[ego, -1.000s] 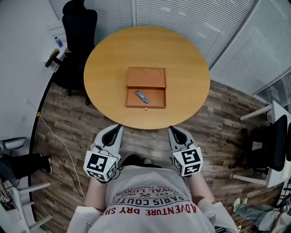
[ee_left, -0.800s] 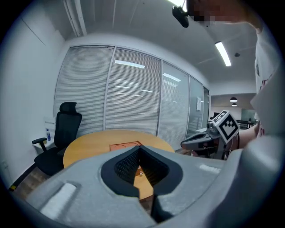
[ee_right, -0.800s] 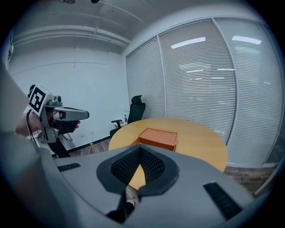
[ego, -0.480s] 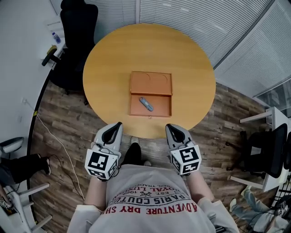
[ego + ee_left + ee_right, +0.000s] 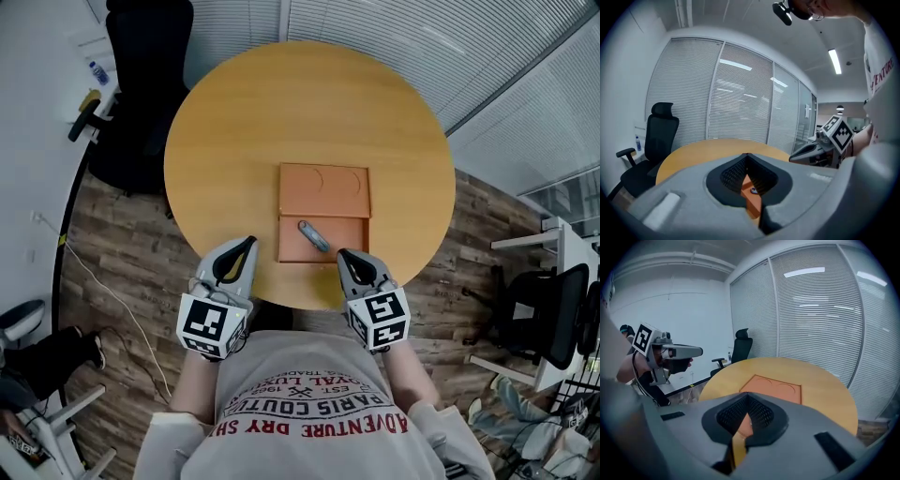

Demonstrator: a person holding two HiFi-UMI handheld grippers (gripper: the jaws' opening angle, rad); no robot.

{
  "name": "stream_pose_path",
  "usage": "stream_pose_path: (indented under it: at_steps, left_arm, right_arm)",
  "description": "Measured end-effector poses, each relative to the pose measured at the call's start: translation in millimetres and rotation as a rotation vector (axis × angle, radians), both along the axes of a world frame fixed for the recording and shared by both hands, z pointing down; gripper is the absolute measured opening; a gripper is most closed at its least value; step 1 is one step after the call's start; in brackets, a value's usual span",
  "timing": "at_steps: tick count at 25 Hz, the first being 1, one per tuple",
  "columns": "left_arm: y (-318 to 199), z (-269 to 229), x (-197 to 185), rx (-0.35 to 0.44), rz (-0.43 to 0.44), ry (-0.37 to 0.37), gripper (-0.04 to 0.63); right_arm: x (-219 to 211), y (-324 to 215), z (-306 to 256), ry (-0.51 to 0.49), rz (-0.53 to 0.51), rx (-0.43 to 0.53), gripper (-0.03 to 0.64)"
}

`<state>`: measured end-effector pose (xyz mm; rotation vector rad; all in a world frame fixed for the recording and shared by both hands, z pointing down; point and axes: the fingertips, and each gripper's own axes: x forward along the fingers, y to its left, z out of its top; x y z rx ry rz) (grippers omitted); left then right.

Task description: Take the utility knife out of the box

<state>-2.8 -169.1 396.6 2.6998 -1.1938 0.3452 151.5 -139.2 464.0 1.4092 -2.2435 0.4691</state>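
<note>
One slim grey-blue utility knife [image 5: 314,236] is seen lying slantwise in the nearer half of a flat orange box [image 5: 323,192]. The box is laid open, with its lid half spread out on the far side. It is set on a round table [image 5: 234,122] of light wood, toward the edge nearest the person. The table is stood on a dark wood-plank floor [image 5: 131,262]. A black office chair [image 5: 141,84] is placed at its far left, and the room is closed in by walls of white slatted blinds [image 5: 394,37].

Both tools are held low at the table's near rim, one on each side of the box's near end, and neither is touching the box or the knife. The left gripper [image 5: 247,242] is pointed over the rim to the left of the box; its jaws are brought together at the tips and nothing is caught between them. The right gripper [image 5: 343,255] is held just beside the box's near right corner, with its jaws likewise pressed closed and empty.
</note>
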Motion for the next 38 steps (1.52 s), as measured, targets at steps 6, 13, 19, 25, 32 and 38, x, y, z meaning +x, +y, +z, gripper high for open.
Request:
stream_pose_path:
  at_steps: [6, 13, 19, 25, 32, 38]
  left_arm:
    - [-32.8, 21.1, -4.5, -0.034, 0.032, 0.005, -0.005]
    - [-54.9, 39.8, -5.4, -0.046, 0.067, -0.008, -0.005]
    - [-66.8, 47.0, -9.0, -0.057, 0.051, -0.008, -0.005]
    - [-80.4, 56.0, -21.8, -0.09, 0.013, -0.015, -0.005]
    - [-84.7, 67.6, -22.3, -0.106, 0.003, -0.024, -0.005]
    - [-82.6, 70.6, -17.2, -0.112, 0.005, -0.024, -0.005]
  right_arm:
    - [-13.1, -31.3, 39.4, 0.033, -0.013, -0.102, 0.008]
    - [-21.0, -49.0, 103.2, 0.121, -0.053, -0.243, 0.008]
    - [-24.7, -57.0, 134.3, 0.184, -0.104, -0.313, 0.098]
    - [-29.4, -65.7, 160.4, 0.275, -0.141, -0.377, 0.157]
    - [-28.6, -67.5, 180.0, 0.335, -0.157, -0.42, 0.183]
    - [-28.4, -64.4, 191.5, 0.355, -0.19, -0.469, 0.176]
